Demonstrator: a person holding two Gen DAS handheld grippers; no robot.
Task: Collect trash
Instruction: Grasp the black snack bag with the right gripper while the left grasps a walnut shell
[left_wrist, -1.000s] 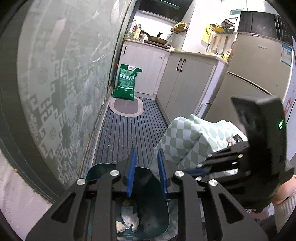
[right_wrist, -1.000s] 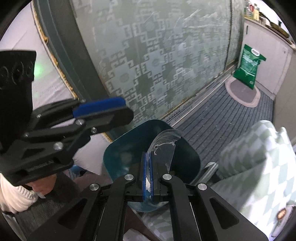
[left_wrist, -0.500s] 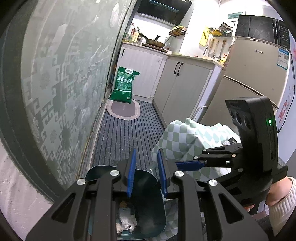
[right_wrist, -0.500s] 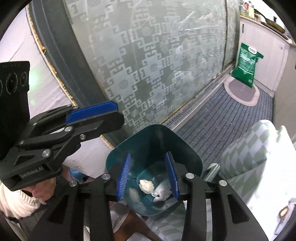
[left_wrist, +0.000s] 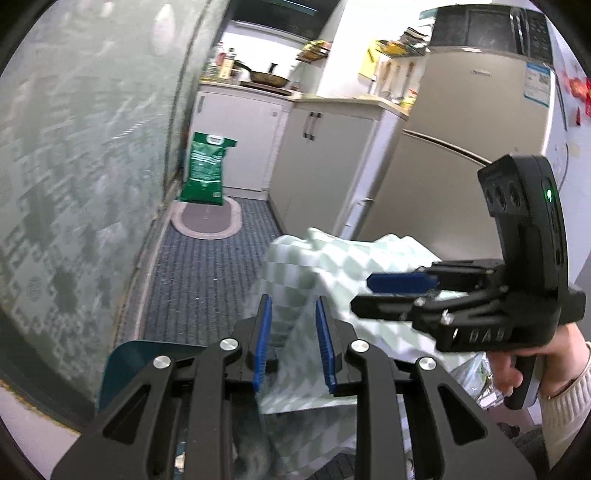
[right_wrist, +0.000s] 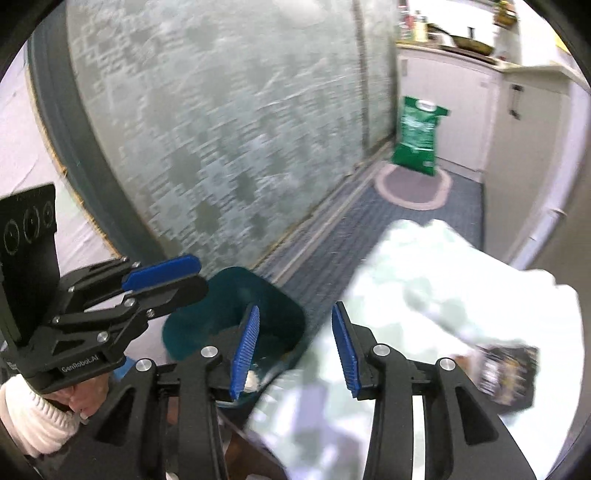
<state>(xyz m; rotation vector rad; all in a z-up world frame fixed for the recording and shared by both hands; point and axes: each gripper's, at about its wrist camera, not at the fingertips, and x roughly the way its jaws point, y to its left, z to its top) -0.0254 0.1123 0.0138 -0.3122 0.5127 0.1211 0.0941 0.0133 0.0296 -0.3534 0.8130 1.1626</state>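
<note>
A teal waste bin (right_wrist: 192, 321) stands on the floor beside the table, with crumpled white paper (right_wrist: 253, 378) inside; its rim also shows in the left wrist view (left_wrist: 122, 365). My right gripper (right_wrist: 295, 350) is open and empty, over the bin's edge and the green-checked tablecloth (right_wrist: 443, 280). My left gripper (left_wrist: 291, 343) is open and empty above the tablecloth (left_wrist: 332, 266) edge. The right gripper appears in the left wrist view (left_wrist: 402, 291), and the left gripper in the right wrist view (right_wrist: 166, 280). A dark wrapper (right_wrist: 506, 369) lies on the cloth at right.
A patterned frosted glass door (left_wrist: 74, 147) runs along the left. A green sack (left_wrist: 205, 173) and an oval mat (left_wrist: 207, 221) lie on the striped floor. White cabinets (left_wrist: 325, 147) and a fridge (left_wrist: 461, 140) stand at right.
My right gripper opened and dropped a clear plastic piece into the bin, then swung right over the tablecloth. My left gripper lifted and moved right, away from the bin.
</note>
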